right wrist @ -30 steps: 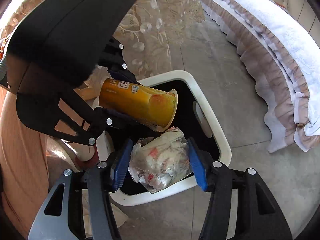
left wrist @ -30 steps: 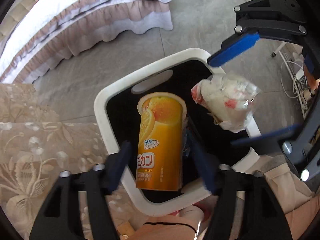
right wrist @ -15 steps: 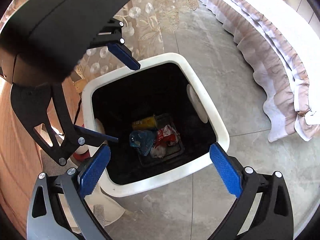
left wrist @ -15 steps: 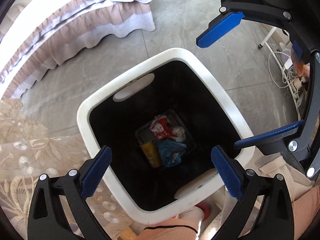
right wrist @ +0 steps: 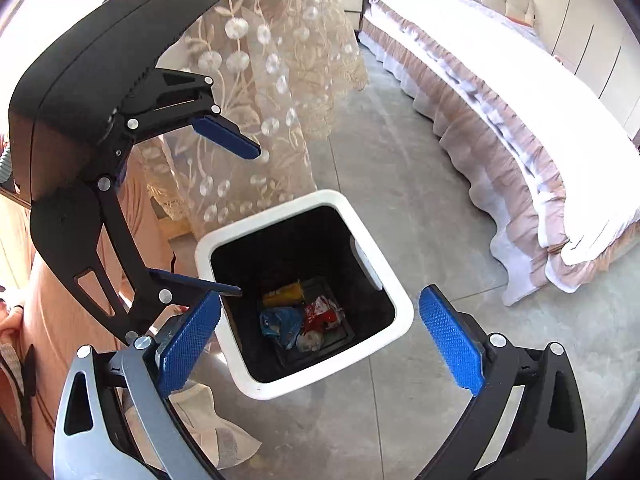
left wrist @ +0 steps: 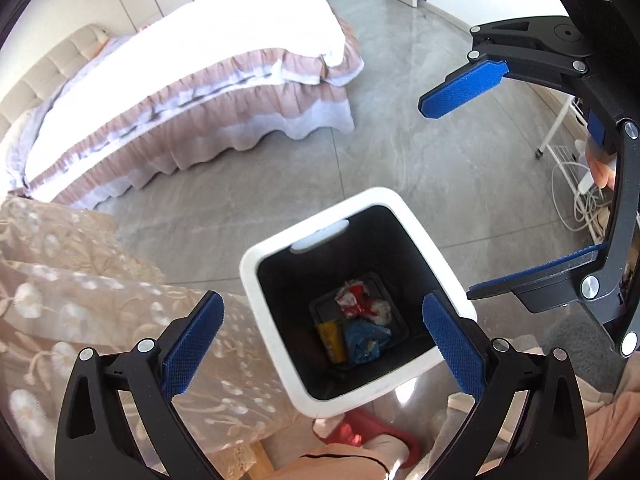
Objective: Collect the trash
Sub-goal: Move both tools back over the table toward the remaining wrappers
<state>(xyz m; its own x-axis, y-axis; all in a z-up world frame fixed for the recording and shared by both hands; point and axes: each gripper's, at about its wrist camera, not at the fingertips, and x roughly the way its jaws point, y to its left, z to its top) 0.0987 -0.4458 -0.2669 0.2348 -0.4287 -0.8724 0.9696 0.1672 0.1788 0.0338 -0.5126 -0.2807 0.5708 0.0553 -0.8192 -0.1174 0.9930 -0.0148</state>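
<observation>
Both tools held above a white bin on a bedroom floor, with the trash lying at the bottom.

A bed with a white cover and a pink frilled skirt stands on the grey floor, and a lace-patterned cloth hangs just beside the white bin, whose inside is black. The left tool hovers over the bin with its blue pads spread wide apart and nothing between them; the right tool hangs beside it, likewise spread wide and holding nothing. At the bottom of the bin lie the orange can on its side, a crumpled red and white wrapper and a blue wrapper, all touching one another.
</observation>
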